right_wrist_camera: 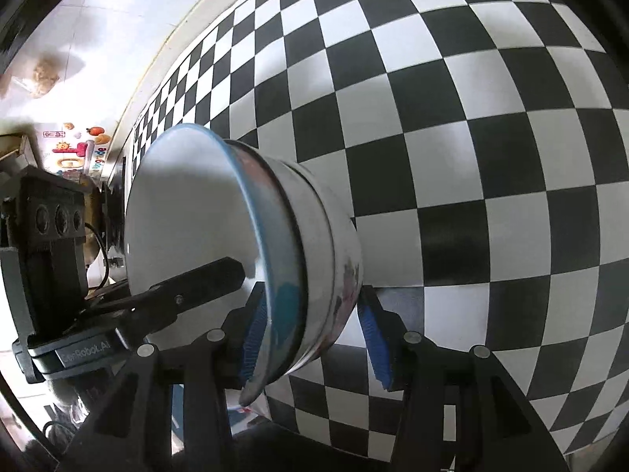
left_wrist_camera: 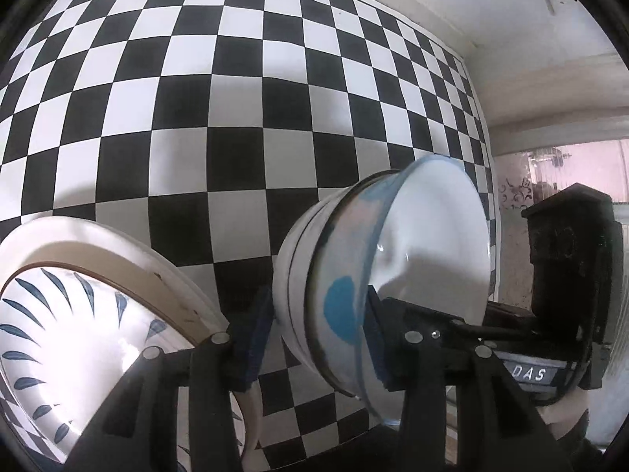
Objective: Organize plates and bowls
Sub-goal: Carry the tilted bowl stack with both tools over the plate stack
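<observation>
bowls (left_wrist_camera: 389,259) between both tongs

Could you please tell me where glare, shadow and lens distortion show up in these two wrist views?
Left wrist: the checkered cloth bulges with fisheye distortion, and glare washes out the plate. Right wrist: the same bulge, a grey shadow inside the bowl, and an overexposed upper-left background.
</observation>
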